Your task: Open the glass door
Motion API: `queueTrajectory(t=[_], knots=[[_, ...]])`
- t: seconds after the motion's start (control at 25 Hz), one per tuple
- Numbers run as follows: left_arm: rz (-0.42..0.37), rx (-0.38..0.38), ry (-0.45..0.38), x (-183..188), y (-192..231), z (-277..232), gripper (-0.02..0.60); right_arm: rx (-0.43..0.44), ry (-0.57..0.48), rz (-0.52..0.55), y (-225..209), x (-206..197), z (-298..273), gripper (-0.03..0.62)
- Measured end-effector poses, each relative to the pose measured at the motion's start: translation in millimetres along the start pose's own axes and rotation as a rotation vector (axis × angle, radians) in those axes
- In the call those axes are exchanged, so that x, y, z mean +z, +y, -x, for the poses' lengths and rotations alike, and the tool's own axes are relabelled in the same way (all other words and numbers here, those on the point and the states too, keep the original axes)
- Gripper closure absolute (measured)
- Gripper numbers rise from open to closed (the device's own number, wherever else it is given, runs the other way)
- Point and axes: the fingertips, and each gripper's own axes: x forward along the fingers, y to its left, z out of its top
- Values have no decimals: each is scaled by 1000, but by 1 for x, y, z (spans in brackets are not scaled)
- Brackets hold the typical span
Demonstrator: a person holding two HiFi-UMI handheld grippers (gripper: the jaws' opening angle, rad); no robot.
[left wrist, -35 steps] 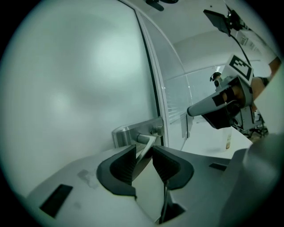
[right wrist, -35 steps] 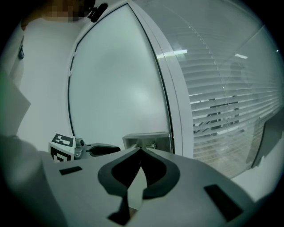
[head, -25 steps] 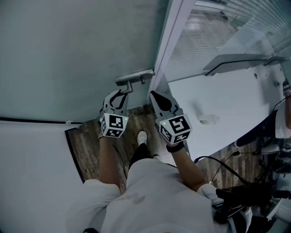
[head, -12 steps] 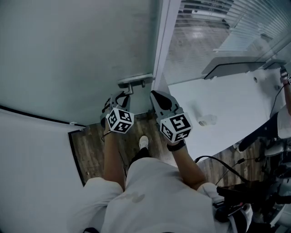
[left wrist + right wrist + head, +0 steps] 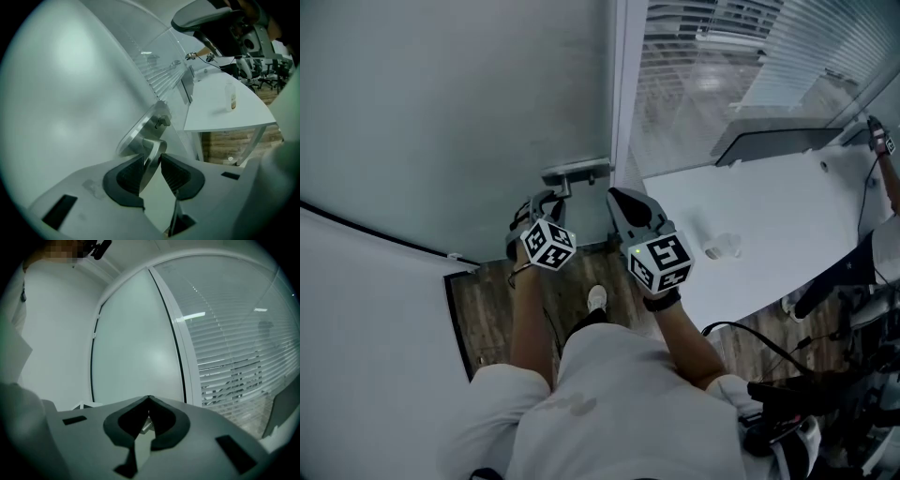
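Note:
The frosted glass door [image 5: 459,112] fills the upper left of the head view, and its metal lever handle [image 5: 577,172] sticks out near the white door frame [image 5: 628,84]. My left gripper [image 5: 546,199] is on that lever. In the left gripper view the handle [image 5: 154,147] runs between the two black pads, and my left gripper [image 5: 151,164] is shut on it. My right gripper [image 5: 619,195] hovers just right of the handle by the frame, shut and empty. In the right gripper view my right gripper [image 5: 149,401] has its tips touching and faces the glass door [image 5: 136,348].
A white desk [image 5: 769,216] stands close on the right behind a glass wall with blinds [image 5: 722,56]. A small bottle [image 5: 231,96] stands on that desk. Cables and office chairs [image 5: 806,394] crowd the lower right. A white wall [image 5: 366,337] closes the left over wood flooring.
My left gripper has rolled on the handle and sunk a little, its marker cube turned. The right gripper has lifted slightly, still shut.

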Motion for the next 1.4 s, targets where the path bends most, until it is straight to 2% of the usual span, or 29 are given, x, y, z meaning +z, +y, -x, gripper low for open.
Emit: queueTrajectory(t=[0.36,0.8,0.92,1.2,1.4], knots=[[-22,18,18,-3,-11,21,469,30,-37,-1,22,13,27,592],[-23,43,18,-9,-37,47,469,9,-85,-20,30,13,85,592],[-23,49,6,-12,-46,58,469,3,-86,-46,36,4,107,592],[-7,39,78,-24,-74,86,468,-3,-37,-145,50,-49,162,592],[-13,49,100,-22,-80,104,468,29,-22,-147,72,-52,172,592]])
